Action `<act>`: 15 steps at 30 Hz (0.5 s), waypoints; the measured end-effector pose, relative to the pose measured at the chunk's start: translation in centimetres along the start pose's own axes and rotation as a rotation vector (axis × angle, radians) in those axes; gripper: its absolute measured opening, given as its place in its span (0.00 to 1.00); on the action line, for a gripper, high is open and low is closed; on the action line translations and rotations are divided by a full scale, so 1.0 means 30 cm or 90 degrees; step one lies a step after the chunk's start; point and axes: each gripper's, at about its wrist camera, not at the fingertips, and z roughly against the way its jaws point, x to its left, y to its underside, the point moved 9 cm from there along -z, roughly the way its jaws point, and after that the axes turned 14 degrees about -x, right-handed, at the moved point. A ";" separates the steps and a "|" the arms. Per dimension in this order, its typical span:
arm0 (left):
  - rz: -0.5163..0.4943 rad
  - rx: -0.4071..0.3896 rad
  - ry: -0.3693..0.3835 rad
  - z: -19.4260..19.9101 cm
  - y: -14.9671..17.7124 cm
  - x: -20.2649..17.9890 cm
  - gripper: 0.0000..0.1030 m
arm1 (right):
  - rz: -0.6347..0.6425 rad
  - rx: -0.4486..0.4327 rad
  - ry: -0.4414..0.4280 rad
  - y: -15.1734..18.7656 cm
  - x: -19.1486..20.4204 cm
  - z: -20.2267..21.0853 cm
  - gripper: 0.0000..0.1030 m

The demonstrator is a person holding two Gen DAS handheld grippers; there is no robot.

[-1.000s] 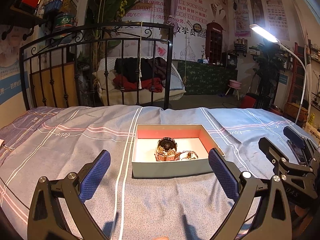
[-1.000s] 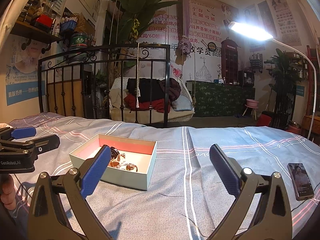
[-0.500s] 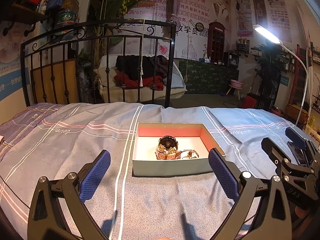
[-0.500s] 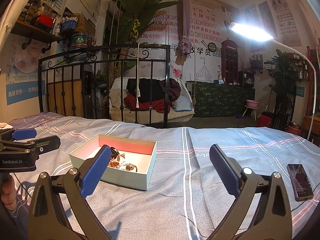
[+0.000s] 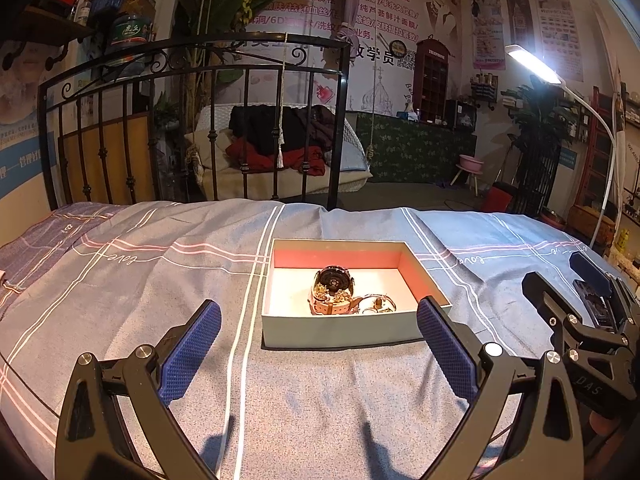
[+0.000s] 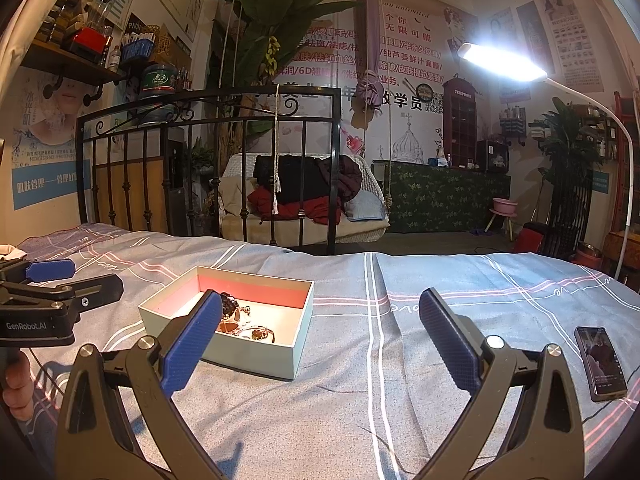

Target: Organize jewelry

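Note:
A shallow pale-blue box [image 5: 340, 330] with a pink inner wall lies on the bed. Inside it sit a dark-faced watch [image 5: 334, 280] on a tan strap and some gold jewelry [image 5: 378, 306]. My left gripper [image 5: 318, 344] hovers open just in front of the box, nothing between its blue pads. In the right wrist view the box [image 6: 256, 350] lies left of centre, with the watch [image 6: 230, 306] partly behind my left finger. My right gripper [image 6: 320, 338] is open and empty, to the right of the box. The left gripper [image 6: 52, 280] shows at the left edge there.
The bed carries a blue-grey striped sheet [image 5: 160, 272] and ends at a black iron headboard [image 5: 192, 120]. A phone [image 6: 600, 362] lies on the sheet at the right. A bright lamp [image 6: 500, 64] arches over from the right. A hand [image 6: 16, 384] shows at the left edge.
The left wrist view has tilted slightly, so the box sits a little higher and nearer. The right gripper has hardly moved. Both stay open.

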 end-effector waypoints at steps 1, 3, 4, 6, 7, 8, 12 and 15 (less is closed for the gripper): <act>0.000 0.002 0.000 -0.001 0.001 0.000 0.94 | 0.000 0.000 -0.001 0.001 0.001 0.002 0.94; -0.003 0.003 -0.001 -0.001 0.002 -0.002 0.94 | 0.000 0.001 -0.002 0.001 0.000 0.000 0.94; -0.005 0.002 -0.005 -0.001 0.002 0.000 0.94 | 0.000 0.001 -0.002 0.001 0.000 -0.001 0.94; -0.010 -0.002 -0.007 0.001 0.001 -0.002 0.94 | -0.001 0.002 -0.002 0.002 0.000 -0.001 0.94; -0.012 -0.003 -0.004 0.002 0.001 -0.004 0.94 | 0.000 0.001 -0.002 0.001 0.000 -0.001 0.94; -0.014 -0.002 -0.004 0.001 0.002 -0.006 0.94 | 0.000 0.001 -0.002 0.001 0.000 0.000 0.94; -0.018 0.001 0.000 0.000 0.007 -0.011 0.94 | 0.000 0.003 -0.004 0.005 0.002 0.000 0.94; -0.020 0.002 0.001 -0.001 0.006 -0.013 0.94 | -0.001 0.005 -0.004 0.009 0.002 -0.002 0.94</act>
